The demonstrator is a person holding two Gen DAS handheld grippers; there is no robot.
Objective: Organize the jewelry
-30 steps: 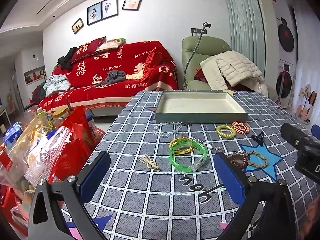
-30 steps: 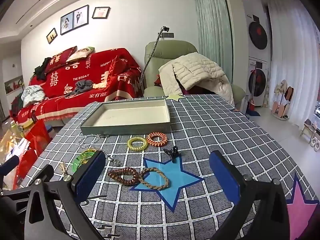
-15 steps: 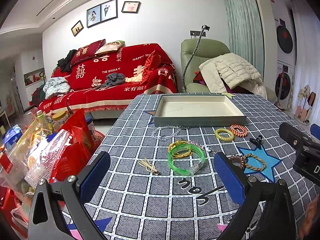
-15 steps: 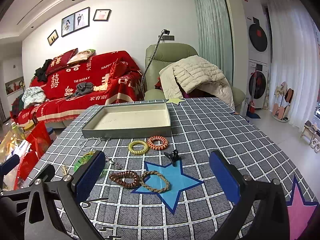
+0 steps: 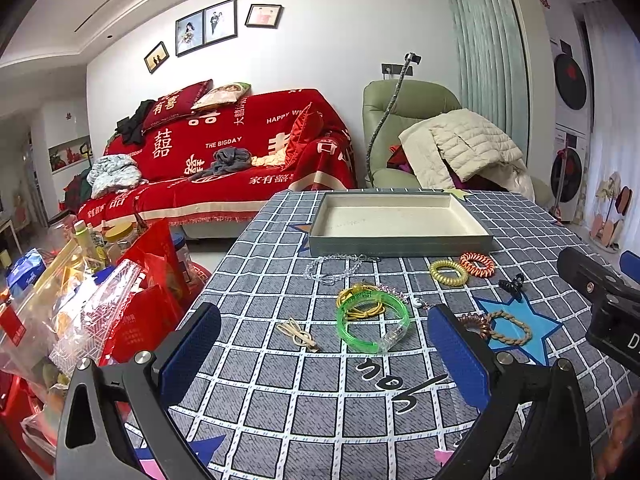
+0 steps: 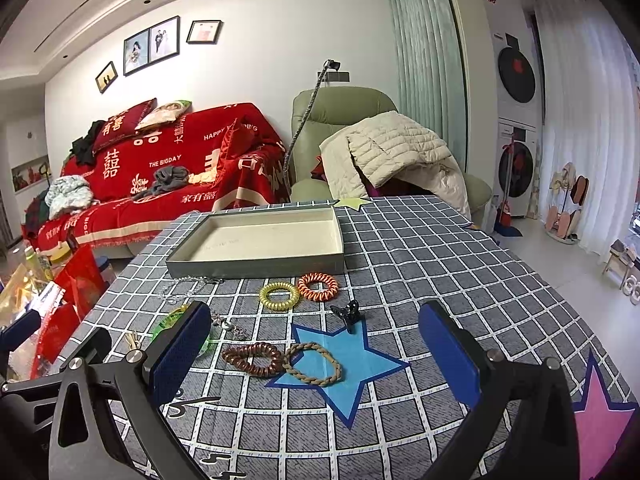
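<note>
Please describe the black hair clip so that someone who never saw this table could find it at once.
Start at the shallow grey tray at the far side of the checked tablecloth. Nearer than it lie a yellow coil ring and an orange one; then comes a blue star. The black hair clip sits at the star's far tip, the only black, claw-shaped piece among round bands.

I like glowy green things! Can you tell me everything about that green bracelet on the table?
The green bracelet is a see-through, bright green ring that looks like plastic, with one clear section on its near right side. It lies flat on the checked tablecloth, in front of the tray. A yellow cord bracelet lies partly inside the ring and overlaps its far rim, and a thin silver chain runs by its far right edge. Nothing grips it; in the right wrist view it is mostly hidden behind one of the tongs.
</note>
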